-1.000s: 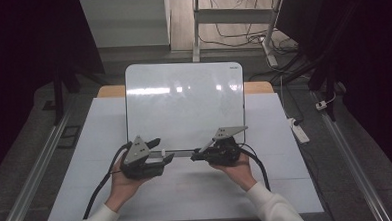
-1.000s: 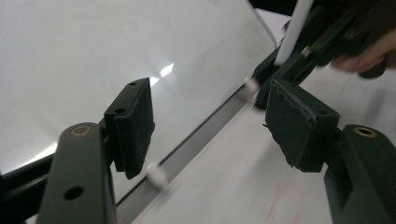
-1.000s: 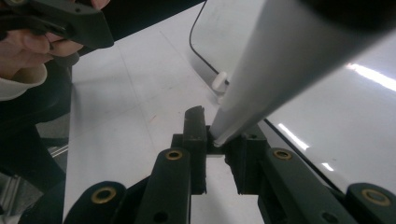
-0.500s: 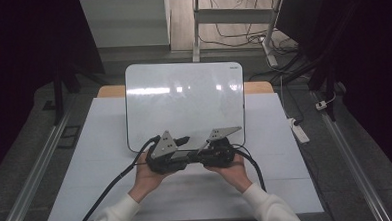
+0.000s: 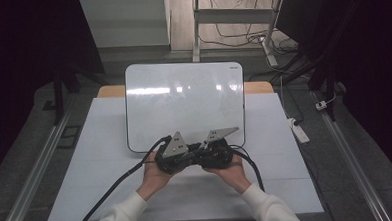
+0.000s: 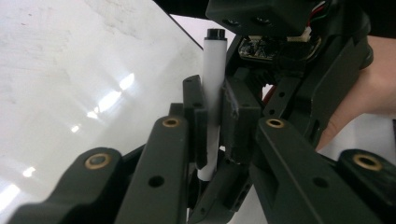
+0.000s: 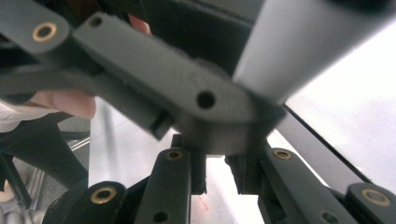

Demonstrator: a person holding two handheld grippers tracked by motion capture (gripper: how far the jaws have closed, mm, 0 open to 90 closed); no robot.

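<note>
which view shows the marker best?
Left gripper view: the white marker stands upright between the left gripper pads, which have just closed on it. Right gripper view gives a blurred grey barrel. High view: it is too small to make out between the hands.

White marker (image 6: 214, 88), lower end hidden behind the left gripper's (image 6: 214, 126) jaws; its blurred barrel (image 7: 303, 42) cut off by the top edge in the right gripper view.
</note>
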